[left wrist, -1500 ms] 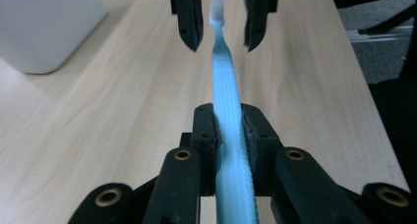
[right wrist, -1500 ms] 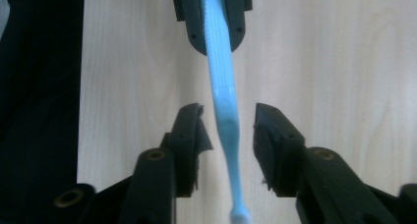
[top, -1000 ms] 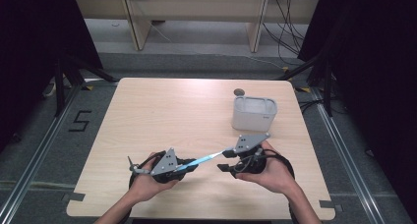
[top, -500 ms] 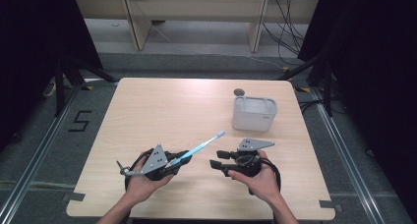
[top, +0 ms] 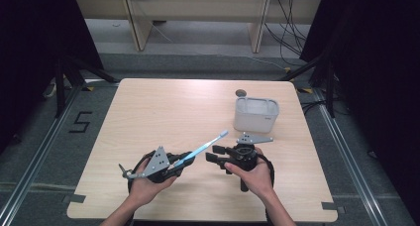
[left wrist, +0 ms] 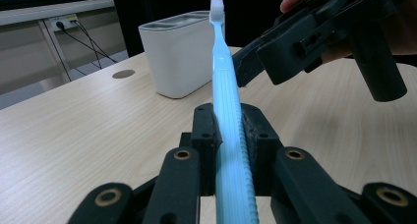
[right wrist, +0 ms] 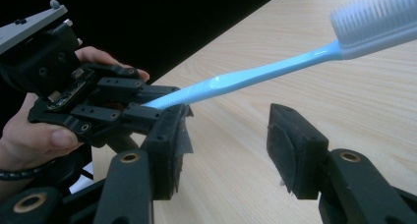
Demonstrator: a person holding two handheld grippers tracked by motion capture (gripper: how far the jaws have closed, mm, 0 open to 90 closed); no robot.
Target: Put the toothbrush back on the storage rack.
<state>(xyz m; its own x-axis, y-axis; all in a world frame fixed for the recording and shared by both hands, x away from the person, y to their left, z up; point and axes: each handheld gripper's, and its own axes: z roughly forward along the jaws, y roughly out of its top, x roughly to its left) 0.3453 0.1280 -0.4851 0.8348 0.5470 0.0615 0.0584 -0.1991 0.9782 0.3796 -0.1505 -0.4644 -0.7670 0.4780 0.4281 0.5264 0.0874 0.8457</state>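
A light blue toothbrush point(top: 205, 146) with a white head is held by its handle in my left gripper point(top: 179, 162), near the table's front edge. It slants up and away to the right. In the left gripper view the jaws are shut on the toothbrush point(left wrist: 223, 81), my left gripper point(left wrist: 231, 123) pointing it toward a white holder point(left wrist: 179, 52). My right gripper point(top: 212, 156) is open just right of the handle, aimed left. In the right gripper view its jaws point(right wrist: 226, 145) stand apart below the toothbrush point(right wrist: 255, 76), nothing between them.
The white rectangular holder point(top: 256, 114) stands at the right of the wooden table point(top: 163, 107), behind my right hand. A small round hole point(top: 241, 92) lies just behind it. Dark floor, table legs and cables surround the table.
My right gripper has come away from the brush head and dropped toward the front edge. The toothbrush now slants further up and away. The left hand has barely moved.
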